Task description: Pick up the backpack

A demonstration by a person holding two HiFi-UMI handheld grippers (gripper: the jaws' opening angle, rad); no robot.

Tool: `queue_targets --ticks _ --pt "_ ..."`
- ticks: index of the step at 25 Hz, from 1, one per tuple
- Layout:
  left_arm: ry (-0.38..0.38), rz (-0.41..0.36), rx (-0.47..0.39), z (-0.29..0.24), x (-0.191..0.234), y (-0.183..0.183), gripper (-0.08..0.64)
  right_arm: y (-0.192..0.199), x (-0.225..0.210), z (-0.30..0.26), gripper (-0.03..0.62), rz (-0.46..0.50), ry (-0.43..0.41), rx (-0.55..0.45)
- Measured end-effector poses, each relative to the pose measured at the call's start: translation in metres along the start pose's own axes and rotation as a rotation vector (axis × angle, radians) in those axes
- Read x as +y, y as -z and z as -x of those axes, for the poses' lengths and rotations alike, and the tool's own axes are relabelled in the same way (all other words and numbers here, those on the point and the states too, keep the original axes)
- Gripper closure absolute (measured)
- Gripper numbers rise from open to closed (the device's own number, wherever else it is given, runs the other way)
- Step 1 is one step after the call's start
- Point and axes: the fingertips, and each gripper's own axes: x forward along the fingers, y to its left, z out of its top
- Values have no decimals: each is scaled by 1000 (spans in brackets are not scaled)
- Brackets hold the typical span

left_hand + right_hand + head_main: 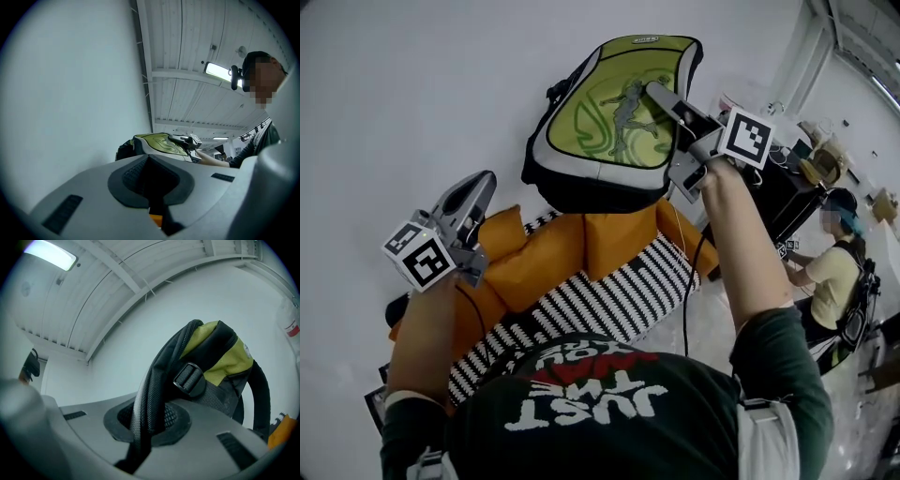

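Note:
A green, grey and black backpack (600,141) hangs in the air above the sofa, against the white wall. My right gripper (661,94) lies across its upper right side. In the right gripper view that gripper (147,420) is shut on a black webbing strap (151,390) of the backpack (220,357), which dangles beyond the jaws. My left gripper (476,192) is raised at the left, apart from the bag, its jaws together with nothing in them. The left gripper view shows that gripper (150,187), with the backpack (154,143) and the right gripper (185,139) beyond its jaws.
Below the bag stands an orange sofa (544,253) with a black-and-white striped cover (600,300) on its seat. At the right a seated person (834,272) is beside a dark desk (778,197) with small items on it.

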Motion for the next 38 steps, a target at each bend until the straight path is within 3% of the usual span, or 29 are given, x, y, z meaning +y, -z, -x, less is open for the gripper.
queue_targets --ticks 38 --pt "4 -3 -4 1 4 -10 551 0 3 -1 549 28 0 20"
